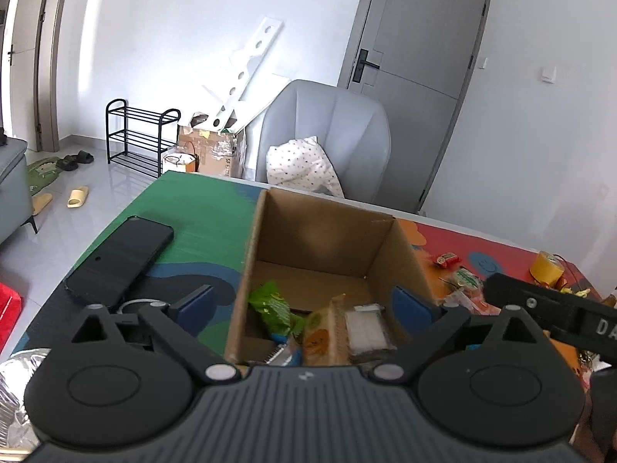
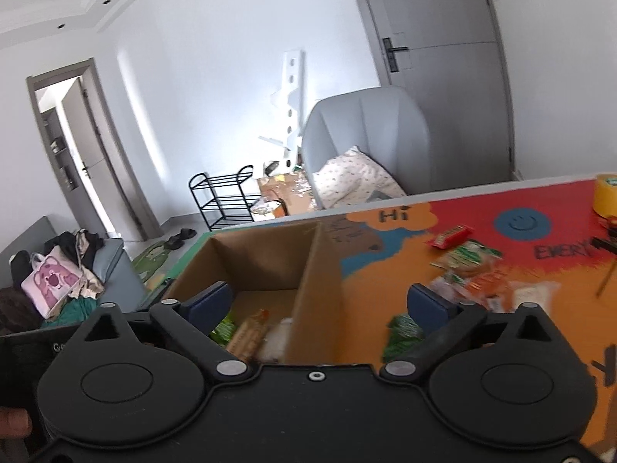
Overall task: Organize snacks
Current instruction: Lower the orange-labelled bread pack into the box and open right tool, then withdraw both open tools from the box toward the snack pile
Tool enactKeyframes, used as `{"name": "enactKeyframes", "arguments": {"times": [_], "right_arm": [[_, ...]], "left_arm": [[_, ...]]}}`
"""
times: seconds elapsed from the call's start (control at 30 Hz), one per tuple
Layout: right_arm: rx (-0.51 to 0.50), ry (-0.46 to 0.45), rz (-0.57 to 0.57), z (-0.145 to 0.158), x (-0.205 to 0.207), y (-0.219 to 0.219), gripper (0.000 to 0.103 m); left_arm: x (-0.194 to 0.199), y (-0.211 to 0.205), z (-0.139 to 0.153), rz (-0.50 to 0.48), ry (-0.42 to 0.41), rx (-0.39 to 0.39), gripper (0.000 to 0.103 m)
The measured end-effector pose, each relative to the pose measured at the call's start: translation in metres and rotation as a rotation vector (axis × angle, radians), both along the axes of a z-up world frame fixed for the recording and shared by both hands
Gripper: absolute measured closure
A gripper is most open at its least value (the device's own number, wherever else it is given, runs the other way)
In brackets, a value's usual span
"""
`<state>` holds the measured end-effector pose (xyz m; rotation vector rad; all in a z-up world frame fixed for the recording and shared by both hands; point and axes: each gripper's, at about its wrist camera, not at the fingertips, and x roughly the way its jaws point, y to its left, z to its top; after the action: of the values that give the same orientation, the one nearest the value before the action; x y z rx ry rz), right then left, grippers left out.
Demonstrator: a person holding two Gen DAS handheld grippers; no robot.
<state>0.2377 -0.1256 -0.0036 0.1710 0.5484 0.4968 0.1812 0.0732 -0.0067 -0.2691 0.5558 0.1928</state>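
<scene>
Both your grippers gape empty: left gripper (image 1: 304,303) over the box (image 1: 408,254), right gripper (image 2: 322,301) straddling its wall. Loose snacks (image 2: 466,270) lie right of it; swing right carelessly and you'll clip that wall, shoving the box

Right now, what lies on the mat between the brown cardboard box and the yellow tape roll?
Loose snack packets, including a small red one, lie between the cardboard box and the yellow tape roll. The right wrist view shows it best.
</scene>
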Motion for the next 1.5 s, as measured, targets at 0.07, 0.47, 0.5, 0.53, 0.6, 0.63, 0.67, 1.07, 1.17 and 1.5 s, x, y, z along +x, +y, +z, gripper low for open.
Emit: {"name": "enactKeyframes", "arguments": {"times": [0.07, 0.47, 0.5, 0.53, 0.6, 0.63, 0.67, 1.07, 1.17, 1.5], "right_arm": [[-0.002, 0.008, -0.014, -0.001, 0.000, -0.007, 0.000], [-0.010, 0.049, -0.088, -0.006, 0.001, -0.054, 0.000], [-0.009, 0.051, -0.092, -0.007, 0.001, -0.058, 0.000], [-0.009, 0.056, -0.096, -0.007, 0.001, -0.062, 0.000], [-0.007, 0.063, -0.103, -0.008, 0.002, -0.070, 0.000], [-0.004, 0.067, -0.107, -0.009, 0.003, -0.074, 0.000], [0.000, 0.071, -0.111, -0.010, 0.003, -0.079, 0.000], [0.021, 0.099, -0.151, -0.021, 0.012, -0.117, 0.000], [0.025, 0.109, -0.168, -0.025, 0.015, -0.126, 0.000], [0.063, 0.168, -0.192, -0.039, 0.029, -0.150, 0.000]], "left_arm": [[0.001, -0.003, 0.000, -0.008, 0.005, -0.001, 0.005], [0.009, -0.034, 0.004, -0.064, 0.014, 0.002, 0.005], [0.010, -0.037, 0.003, -0.071, 0.016, 0.002, 0.005], [0.012, -0.041, 0.004, -0.077, 0.019, 0.003, 0.005], [0.015, -0.048, 0.003, -0.087, 0.023, 0.007, 0.005], [0.016, -0.051, 0.003, -0.093, 0.024, 0.008, 0.005], [0.017, -0.054, 0.003, -0.101, 0.023, 0.010, 0.005], [0.036, -0.091, 0.001, -0.183, 0.027, 0.009, 0.005], [0.042, -0.101, -0.002, -0.197, 0.034, 0.018, 0.005], [0.062, -0.127, -0.013, -0.244, 0.076, 0.028, 0.005]]}}
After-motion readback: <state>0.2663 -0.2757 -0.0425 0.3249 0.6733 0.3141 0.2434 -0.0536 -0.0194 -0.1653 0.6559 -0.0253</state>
